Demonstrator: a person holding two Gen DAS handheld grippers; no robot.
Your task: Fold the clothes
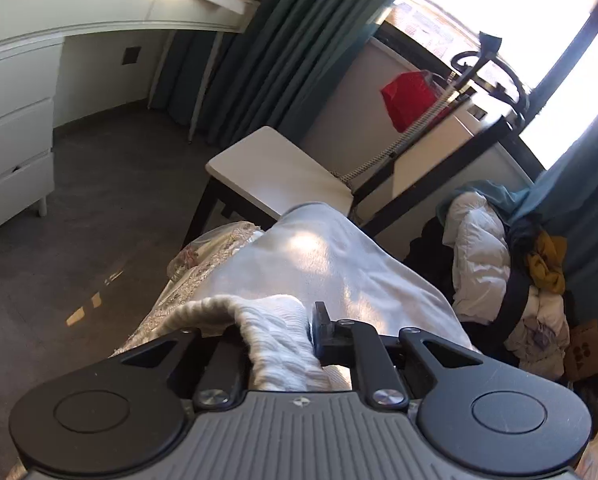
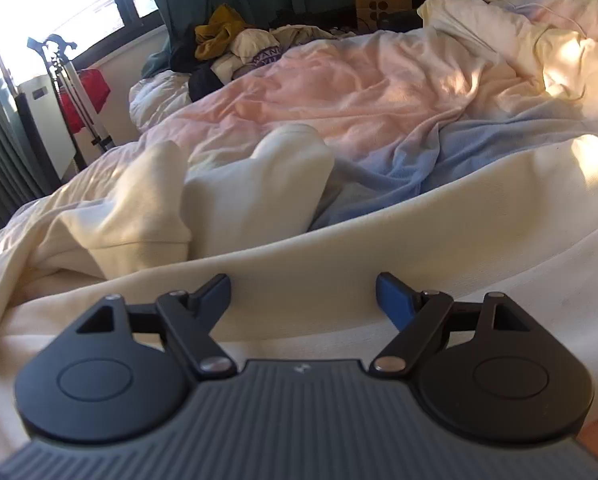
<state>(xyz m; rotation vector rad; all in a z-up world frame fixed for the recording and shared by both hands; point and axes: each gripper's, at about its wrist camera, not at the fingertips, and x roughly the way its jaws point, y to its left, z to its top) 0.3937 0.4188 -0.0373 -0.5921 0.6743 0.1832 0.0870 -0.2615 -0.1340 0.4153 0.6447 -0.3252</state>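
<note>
The left tongs (image 1: 277,334) are clamped on the white garment (image 1: 331,264); the right tongs (image 2: 303,294) stand apart over the cream garment (image 2: 439,232). Close them on its edge, then lift evenly.

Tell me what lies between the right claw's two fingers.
In the right wrist view, the right claw stands open over the cream garment on the bed; only that cloth's edge shows in the gap, ungripped.

Grey floor (image 1: 99,208), white drawers (image 1: 15,120), teal curtains (image 1: 267,52), possibly overexposed window (image 1: 479,4)
</note>
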